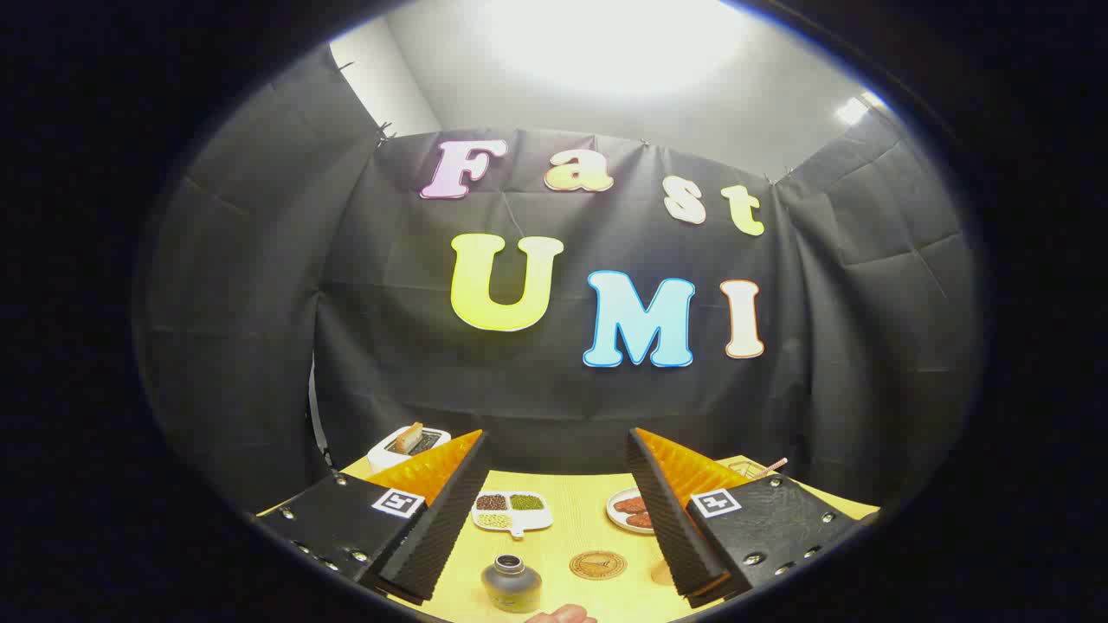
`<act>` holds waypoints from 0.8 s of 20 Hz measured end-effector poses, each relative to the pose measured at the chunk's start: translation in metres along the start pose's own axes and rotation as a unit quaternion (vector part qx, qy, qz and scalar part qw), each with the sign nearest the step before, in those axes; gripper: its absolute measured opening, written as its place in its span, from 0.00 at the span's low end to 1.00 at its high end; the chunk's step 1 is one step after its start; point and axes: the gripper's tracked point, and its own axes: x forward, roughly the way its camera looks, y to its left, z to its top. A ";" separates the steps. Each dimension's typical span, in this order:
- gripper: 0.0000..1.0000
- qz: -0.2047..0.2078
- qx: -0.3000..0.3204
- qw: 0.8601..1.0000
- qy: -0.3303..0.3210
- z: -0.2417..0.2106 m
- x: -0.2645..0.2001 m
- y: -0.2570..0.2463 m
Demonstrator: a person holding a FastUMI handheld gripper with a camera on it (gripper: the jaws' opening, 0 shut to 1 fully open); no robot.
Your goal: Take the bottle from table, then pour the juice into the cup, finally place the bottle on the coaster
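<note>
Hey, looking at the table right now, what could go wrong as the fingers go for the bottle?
1. The small dark grey bottle seems to have no cap, so a tilted or bumped grasp may spill juice.
2. The gripper is open, fingers wide apart above the table; the bottle sits low between them, near the round brown coaster, which a careless descent might nudge.
3. A fingertip rests just beside the bottle and could get in the way.

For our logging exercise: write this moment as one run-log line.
phase: approach | gripper: open, holding nothing | bottle: upright on table, between fingers | coaster: bare, beside bottle
</note>
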 end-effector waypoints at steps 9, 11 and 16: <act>0.96 -0.005 -0.002 1.000 -0.002 -0.003 0.005 -0.004; 0.96 0.000 0.001 1.000 0.001 -0.006 0.007 -0.002; 0.96 0.003 0.003 1.000 0.005 -0.018 0.009 0.000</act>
